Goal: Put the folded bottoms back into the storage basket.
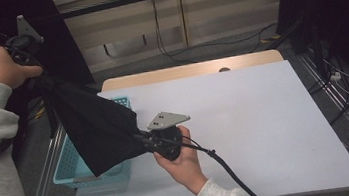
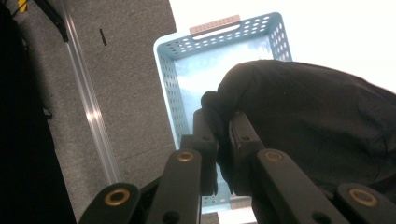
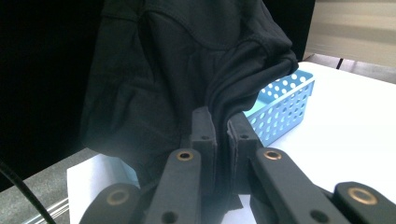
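- The left gripper (image 1: 33, 70), held high at the left edge of the high view, is clamped on one end of a black, soft fabric garment (image 1: 98, 132); in the left gripper view its two jaws pinch a bunched fold of the cloth (image 2: 299, 121) between them.
- The right gripper (image 1: 142, 138), held lower over the white table top (image 1: 247, 129), is closed on the other end of the same cloth; in the right gripper view a gathered edge of the fabric (image 3: 187, 70) sits squeezed between its jaws.
- The cloth hangs stretched in a slope between the two grippers, above a light blue perforated plastic basket (image 1: 67, 166) that stands at the table's left edge.
- In the left gripper view the basket (image 2: 187, 79) lies directly below the cloth, its inside bare where it can be seen.
- Whether the cloth touches the basket cannot be told.
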`<state>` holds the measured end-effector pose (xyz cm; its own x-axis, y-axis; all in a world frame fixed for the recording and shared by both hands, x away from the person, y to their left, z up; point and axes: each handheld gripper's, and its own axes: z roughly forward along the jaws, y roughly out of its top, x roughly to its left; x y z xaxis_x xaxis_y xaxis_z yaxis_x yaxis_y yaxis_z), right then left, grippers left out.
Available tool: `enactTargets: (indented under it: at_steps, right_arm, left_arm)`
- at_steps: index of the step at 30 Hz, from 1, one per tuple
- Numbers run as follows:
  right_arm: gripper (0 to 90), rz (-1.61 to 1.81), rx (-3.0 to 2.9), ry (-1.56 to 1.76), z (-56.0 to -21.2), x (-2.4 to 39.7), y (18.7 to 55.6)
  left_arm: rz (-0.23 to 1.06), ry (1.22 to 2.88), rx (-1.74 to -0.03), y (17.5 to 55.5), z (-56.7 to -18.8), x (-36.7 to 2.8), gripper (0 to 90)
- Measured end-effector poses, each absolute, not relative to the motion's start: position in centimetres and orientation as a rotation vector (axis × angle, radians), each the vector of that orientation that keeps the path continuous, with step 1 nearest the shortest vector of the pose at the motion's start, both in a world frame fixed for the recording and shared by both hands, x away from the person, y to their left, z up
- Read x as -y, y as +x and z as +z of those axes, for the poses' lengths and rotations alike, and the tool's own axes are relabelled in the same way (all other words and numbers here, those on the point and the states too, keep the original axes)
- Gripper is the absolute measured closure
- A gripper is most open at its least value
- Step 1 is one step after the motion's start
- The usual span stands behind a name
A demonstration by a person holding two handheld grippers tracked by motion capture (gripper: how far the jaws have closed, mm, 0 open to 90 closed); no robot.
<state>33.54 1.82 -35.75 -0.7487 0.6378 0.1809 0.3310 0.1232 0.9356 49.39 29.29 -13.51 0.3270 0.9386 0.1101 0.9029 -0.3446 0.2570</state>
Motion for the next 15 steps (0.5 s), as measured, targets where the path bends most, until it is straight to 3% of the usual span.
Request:
enactTargets:
  at_steps: [15]
  right_arm:
    - [83.8, 1.688, -2.162, 0.917, -36.0, -3.4, 33.5]
  left_arm:
    - [0.385, 2.430, -1.712, 49.9, -13.2, -29.8, 84.2]
